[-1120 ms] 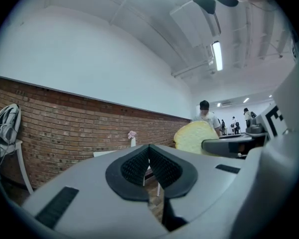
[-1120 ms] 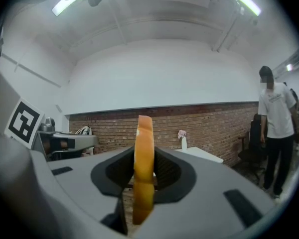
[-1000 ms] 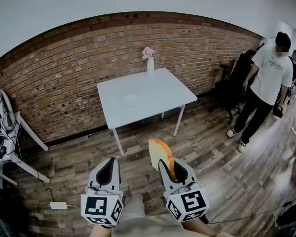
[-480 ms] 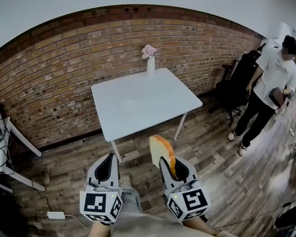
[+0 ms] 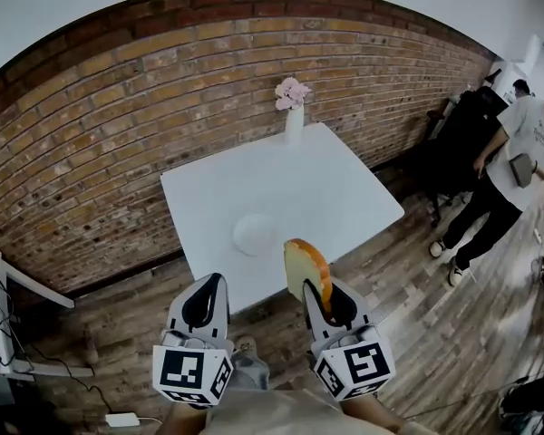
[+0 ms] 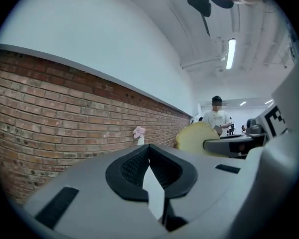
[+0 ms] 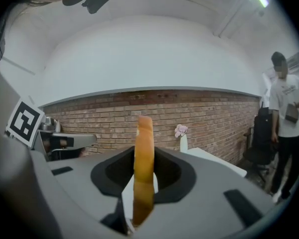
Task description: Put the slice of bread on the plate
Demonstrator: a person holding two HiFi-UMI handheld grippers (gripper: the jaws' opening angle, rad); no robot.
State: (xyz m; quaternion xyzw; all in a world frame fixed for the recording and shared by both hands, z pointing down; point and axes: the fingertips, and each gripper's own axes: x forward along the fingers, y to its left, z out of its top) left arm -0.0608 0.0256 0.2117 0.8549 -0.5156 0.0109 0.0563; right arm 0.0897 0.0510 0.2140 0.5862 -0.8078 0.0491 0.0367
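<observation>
Filling the background, a brick wall (image 5: 91, 152) is seen behind a white table (image 5: 344, 188), which is surrounded by wooden floor (image 5: 435, 324). A person (image 5: 517, 179) is seen standing at the right, well apart from the table. The left gripper (image 5: 208, 297) is held with its jaws closed together. The right gripper (image 5: 325, 302) is clamped on the slice of bread (image 5: 306, 270), which is held upright and edge-on at the table's near edge. The white plate (image 5: 254, 234) is seen on the table, just beyond the slice. A vase of pink flowers (image 5: 294, 120) is set at the far edge.
</observation>
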